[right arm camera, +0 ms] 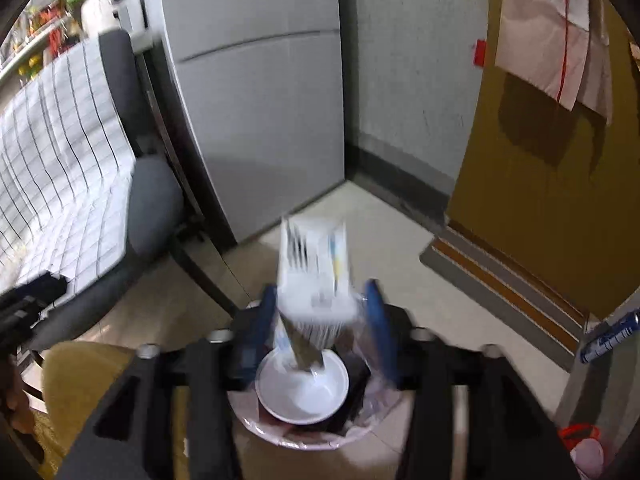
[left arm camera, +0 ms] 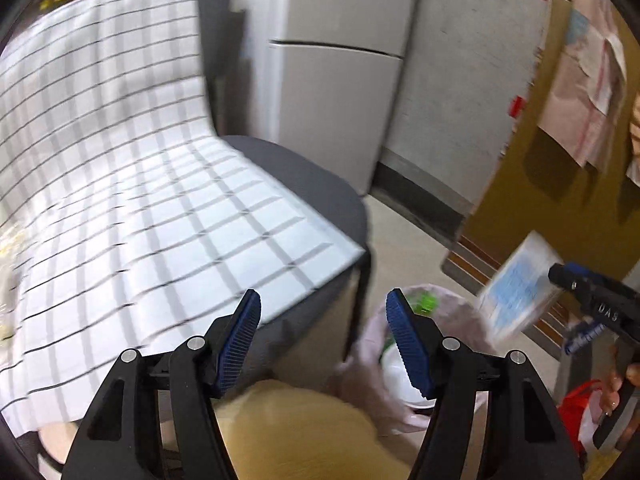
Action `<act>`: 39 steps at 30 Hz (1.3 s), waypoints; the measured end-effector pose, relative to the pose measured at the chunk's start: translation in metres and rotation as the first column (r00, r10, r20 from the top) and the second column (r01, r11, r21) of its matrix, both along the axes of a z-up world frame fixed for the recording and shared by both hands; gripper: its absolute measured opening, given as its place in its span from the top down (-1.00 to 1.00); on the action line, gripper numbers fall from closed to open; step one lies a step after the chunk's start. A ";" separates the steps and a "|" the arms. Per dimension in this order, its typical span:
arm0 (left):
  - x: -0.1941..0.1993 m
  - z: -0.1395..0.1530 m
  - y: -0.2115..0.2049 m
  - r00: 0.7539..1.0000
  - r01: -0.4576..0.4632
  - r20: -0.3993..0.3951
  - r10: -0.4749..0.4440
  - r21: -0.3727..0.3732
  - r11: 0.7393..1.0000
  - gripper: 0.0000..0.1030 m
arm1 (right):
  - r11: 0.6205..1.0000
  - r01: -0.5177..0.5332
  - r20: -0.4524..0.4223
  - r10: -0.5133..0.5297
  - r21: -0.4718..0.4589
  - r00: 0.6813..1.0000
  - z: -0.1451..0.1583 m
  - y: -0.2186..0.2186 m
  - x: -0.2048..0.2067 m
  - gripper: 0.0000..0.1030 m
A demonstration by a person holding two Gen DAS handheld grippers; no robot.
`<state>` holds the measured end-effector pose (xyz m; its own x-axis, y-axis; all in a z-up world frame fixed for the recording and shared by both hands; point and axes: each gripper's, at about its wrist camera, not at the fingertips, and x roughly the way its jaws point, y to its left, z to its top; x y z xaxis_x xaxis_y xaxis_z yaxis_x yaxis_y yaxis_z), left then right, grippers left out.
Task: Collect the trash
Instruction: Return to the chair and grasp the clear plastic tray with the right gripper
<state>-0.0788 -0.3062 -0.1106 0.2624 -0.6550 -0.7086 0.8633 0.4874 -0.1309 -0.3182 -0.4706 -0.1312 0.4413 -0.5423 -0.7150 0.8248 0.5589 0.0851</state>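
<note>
My right gripper (right arm camera: 320, 316) is shut on a white and blue paper packet (right arm camera: 314, 276) and holds it just above a trash bin lined with a pink bag (right arm camera: 304, 440). A white bowl (right arm camera: 302, 388) lies in the bin. In the left wrist view the same packet (left arm camera: 516, 288) hangs from the right gripper (left arm camera: 560, 276) over the bin (left arm camera: 372, 364), which holds the bowl (left arm camera: 396, 376) and a green-capped bottle (left arm camera: 426, 302). My left gripper (left arm camera: 324, 344) is open and empty, above the chair's front edge and the bin.
A grey chair (left arm camera: 312, 184) covered with a white checked cloth (left arm camera: 132, 184) stands left of the bin. A grey fridge (right arm camera: 256, 100) stands behind. A brown door (right arm camera: 552, 200) is on the right. A yellow cushion (left arm camera: 296, 432) lies below my left gripper. A red bag (left arm camera: 576, 404) sits at the right.
</note>
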 end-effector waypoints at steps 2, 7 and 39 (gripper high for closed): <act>0.010 0.004 0.014 0.999 -0.038 0.002 0.038 -0.007 0.999 -0.28 | 1.000 -0.006 0.012 0.006 0.009 1.000 0.002 0.002 0.004 -0.14; 0.022 0.011 0.040 0.995 -0.094 0.012 0.094 -0.014 0.995 -0.28 | 0.998 -0.033 0.029 0.034 -0.047 0.999 0.019 0.014 0.014 -0.14; 0.133 0.017 0.291 0.734 -0.678 0.072 0.675 0.049 0.733 -0.40 | 0.694 -0.716 0.082 0.720 -0.072 0.690 0.060 0.208 0.285 -0.18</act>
<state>0.0540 -0.0150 -0.0939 0.6513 -0.2430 -0.7189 0.3061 0.9510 -0.0441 -0.0330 -0.2625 -0.0714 0.7702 -0.0526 -0.6356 0.1594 0.9808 0.1121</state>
